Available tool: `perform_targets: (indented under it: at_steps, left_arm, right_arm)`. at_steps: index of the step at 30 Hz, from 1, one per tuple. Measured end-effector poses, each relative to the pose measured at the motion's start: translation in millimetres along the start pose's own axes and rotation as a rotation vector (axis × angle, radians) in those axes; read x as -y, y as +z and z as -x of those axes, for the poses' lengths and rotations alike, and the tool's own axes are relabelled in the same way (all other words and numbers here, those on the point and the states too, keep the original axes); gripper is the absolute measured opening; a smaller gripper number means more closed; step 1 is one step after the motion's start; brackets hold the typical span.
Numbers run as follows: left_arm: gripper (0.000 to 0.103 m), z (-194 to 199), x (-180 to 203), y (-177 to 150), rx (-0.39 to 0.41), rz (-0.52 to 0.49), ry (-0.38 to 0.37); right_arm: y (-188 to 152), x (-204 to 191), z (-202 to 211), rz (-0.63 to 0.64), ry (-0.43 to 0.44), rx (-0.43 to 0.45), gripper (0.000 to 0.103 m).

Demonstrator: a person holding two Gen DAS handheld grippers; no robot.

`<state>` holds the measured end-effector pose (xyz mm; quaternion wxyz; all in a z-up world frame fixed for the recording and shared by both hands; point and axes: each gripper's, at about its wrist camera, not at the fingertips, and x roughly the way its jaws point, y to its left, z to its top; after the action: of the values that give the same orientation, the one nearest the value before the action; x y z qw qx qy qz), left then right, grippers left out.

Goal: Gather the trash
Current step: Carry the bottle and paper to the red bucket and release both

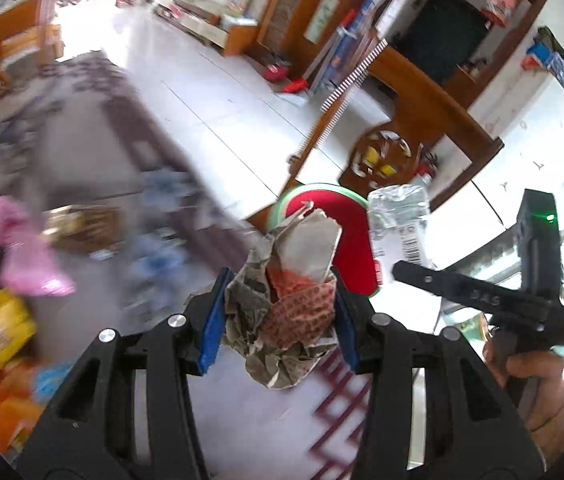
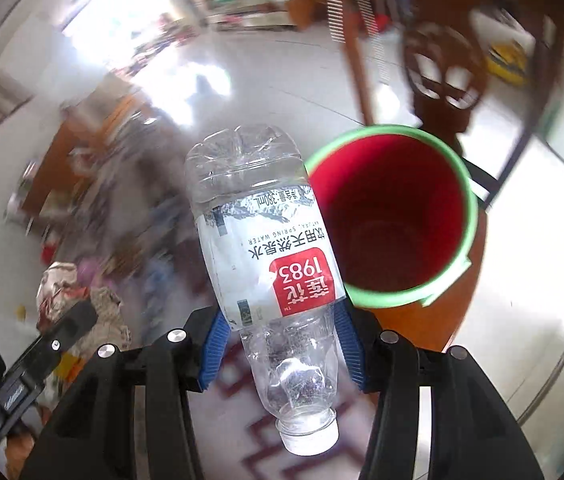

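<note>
White tile floor behind; left fingers (image 1: 278, 304) pinch crumpled paper (image 1: 282, 312), right fingers (image 2: 282, 340) pinch bottle (image 2: 266, 248) beside red bin (image 2: 391, 216).

floor (image 1: 218, 92): glossy white tile, strong glare | wooden cabinet (image 1: 433, 92) at the white wall | patterned rug (image 1: 94, 128), blurred

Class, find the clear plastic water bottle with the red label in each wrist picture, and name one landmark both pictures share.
Left wrist view: the clear plastic water bottle with the red label is right of centre, held beside the crumpled paper wrapper.
Right wrist view: the bottle fills the centre, cap toward the camera.
Shared landmark: the red bin with a green rim.
</note>
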<state>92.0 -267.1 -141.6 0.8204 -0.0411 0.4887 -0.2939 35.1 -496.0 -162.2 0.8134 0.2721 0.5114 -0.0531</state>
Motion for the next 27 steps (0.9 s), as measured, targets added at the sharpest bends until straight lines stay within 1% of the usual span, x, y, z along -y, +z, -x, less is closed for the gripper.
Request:
perform_targets:
  at_steps: [3, 5, 6, 7, 8, 10, 12, 15, 16, 17, 19, 23, 27]
  left_arm:
    - [0.045, -37, 22, 15, -0.038, -0.023, -0.01]
    - [0.045, -54, 32, 22, -0.058, -0.031, -0.015]
    - [0.045, -64, 37, 26, -0.07, -0.034, -0.017]
    - [0.045, -73, 43, 29, -0.08, -0.037, -0.019]
    - [0.045, -78, 47, 31, -0.086, -0.04, -0.021]
    - [0.046, -93, 55, 38, -0.101, -0.054, -0.024]
    - [0.047, -107, 64, 43, -0.114, -0.068, -0.029]
    - [0.052, -121, 71, 47, -0.129, -0.084, -0.035]
    - [0.057, -126, 72, 48, -0.133, -0.087, -0.034]
    - [0.07, -129, 74, 49, -0.135, -0.087, -0.033]
    - [0.082, -132, 74, 49, -0.13, -0.078, -0.028]
    - [0.083, -136, 73, 51, -0.135, -0.067, -0.027]
    - [0.083, -122, 69, 51, -0.112, -0.058, -0.029]
  right_arm:
    - [16, 29, -11, -0.05, -0.021, -0.01, 0.048]
    - [22, 42, -16, -0.078, -0.025, -0.014, 0.051]
    - [22, 45, -16, -0.088, -0.032, -0.014, 0.053]
    - [22, 50, -16, -0.102, -0.04, -0.014, 0.06]
    - [19, 52, -17, -0.11, -0.041, -0.011, 0.062]
    - [25, 61, -19, -0.13, -0.054, -0.005, 0.069]
    - [29, 67, -12, -0.135, -0.074, 0.011, 0.07]
    - [35, 77, -3, -0.129, -0.109, 0.044, 0.071]
    - [36, 79, 2, -0.128, -0.121, 0.057, 0.071]
    - [37, 82, 6, -0.128, -0.131, 0.068, 0.071]
    - [38, 84, 13, -0.132, -0.139, 0.087, 0.071]
    - [42, 88, 19, -0.133, -0.144, 0.113, 0.071]
    - [40, 82, 25, -0.116, -0.148, 0.127, 0.071]
